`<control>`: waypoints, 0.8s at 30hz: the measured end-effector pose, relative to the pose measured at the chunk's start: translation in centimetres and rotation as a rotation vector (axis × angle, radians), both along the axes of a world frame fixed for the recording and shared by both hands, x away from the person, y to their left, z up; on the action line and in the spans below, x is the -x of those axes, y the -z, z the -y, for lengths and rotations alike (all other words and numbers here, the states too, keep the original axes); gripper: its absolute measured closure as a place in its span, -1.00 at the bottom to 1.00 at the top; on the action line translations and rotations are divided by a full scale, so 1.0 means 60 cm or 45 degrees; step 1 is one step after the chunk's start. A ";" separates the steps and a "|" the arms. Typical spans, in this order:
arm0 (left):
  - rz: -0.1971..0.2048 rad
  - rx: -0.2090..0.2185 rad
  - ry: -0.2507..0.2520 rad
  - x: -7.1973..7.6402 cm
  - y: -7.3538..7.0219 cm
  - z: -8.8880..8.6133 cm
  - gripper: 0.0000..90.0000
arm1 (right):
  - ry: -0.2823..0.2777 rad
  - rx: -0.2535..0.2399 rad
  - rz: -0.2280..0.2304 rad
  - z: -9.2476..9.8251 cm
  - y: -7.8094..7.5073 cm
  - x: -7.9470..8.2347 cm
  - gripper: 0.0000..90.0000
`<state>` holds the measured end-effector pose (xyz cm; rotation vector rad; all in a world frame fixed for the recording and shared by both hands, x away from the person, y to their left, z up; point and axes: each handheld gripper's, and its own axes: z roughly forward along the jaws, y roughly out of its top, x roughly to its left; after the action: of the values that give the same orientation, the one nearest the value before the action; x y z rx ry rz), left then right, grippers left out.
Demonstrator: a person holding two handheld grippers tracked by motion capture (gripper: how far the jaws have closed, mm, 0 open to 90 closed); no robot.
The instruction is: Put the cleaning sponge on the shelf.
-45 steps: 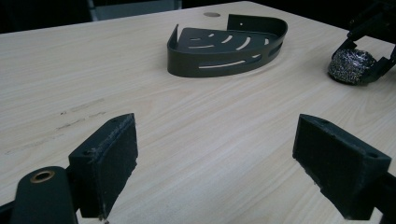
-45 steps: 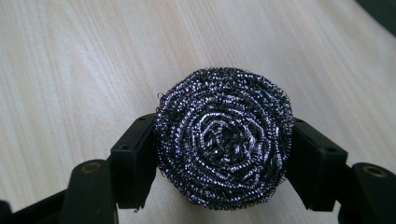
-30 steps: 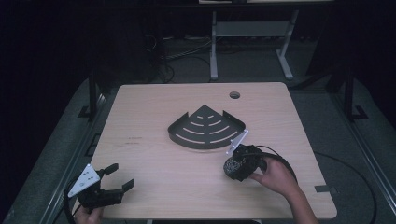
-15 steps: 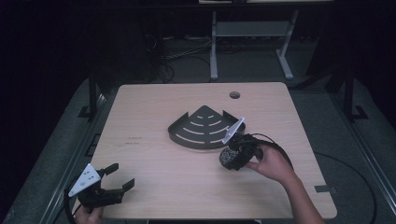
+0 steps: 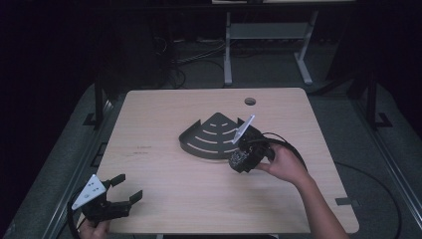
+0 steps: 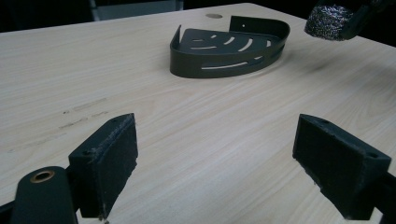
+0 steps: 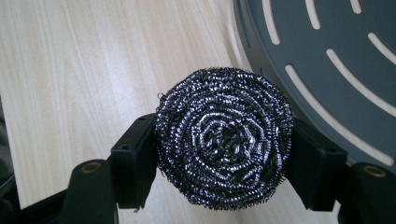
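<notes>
Clearly the right hand-held gripper [image 7: 224,158] clamps the scourer [image 7: 224,140], lifted off the table [image 5: 164,119] mid-frame; the rack [image 5: 211,137] lies just to its upper left, nearest this hand. Lower left, the left hand-held gripper [image 5: 127,191] rests, jaws apart and empty.

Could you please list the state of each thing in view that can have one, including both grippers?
steel scourer: clamped between the right gripper's jaws, held off the table beside the rack.
corner rack: lying flat on the table, nothing in it.
right gripper: shut on the scourer.
left gripper: open, nothing between its jaws, low at the table's near left corner.
</notes>
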<state>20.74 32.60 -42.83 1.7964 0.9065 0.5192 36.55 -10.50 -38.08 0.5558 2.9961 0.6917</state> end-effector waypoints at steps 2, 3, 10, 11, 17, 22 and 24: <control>-0.001 -0.007 0.005 0.000 0.000 0.000 -0.71 | -0.011 0.011 -0.001 -0.005 -0.002 -0.004 -0.29; -0.001 -0.008 0.004 -0.001 0.000 0.000 -0.71 | -0.010 0.013 0.004 -0.007 -0.004 -0.006 -0.29; 0.001 0.003 -0.002 0.000 0.000 -0.002 -0.71 | -0.006 0.012 -0.004 -0.017 -0.014 -0.030 -0.29; 0.001 0.005 0.000 0.000 0.000 -0.002 -0.71 | -0.001 0.015 -0.006 -0.019 -0.015 -0.034 -0.30; 0.002 0.003 -0.002 -0.001 -0.001 -0.003 -0.71 | 0.004 0.019 -0.004 -0.031 -0.020 -0.056 -0.30; 0.002 -0.004 0.000 -0.001 -0.001 -0.002 -0.71 | 0.004 0.045 -0.010 -0.043 -0.016 -0.072 -0.30; 0.001 -0.008 -0.002 -0.001 -0.001 -0.001 -0.71 | 0.004 0.054 -0.008 -0.047 -0.015 -0.078 -0.30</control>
<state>20.80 32.68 -42.79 1.8013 0.9067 0.5245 41.20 -7.67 -37.16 0.5617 3.0072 0.6261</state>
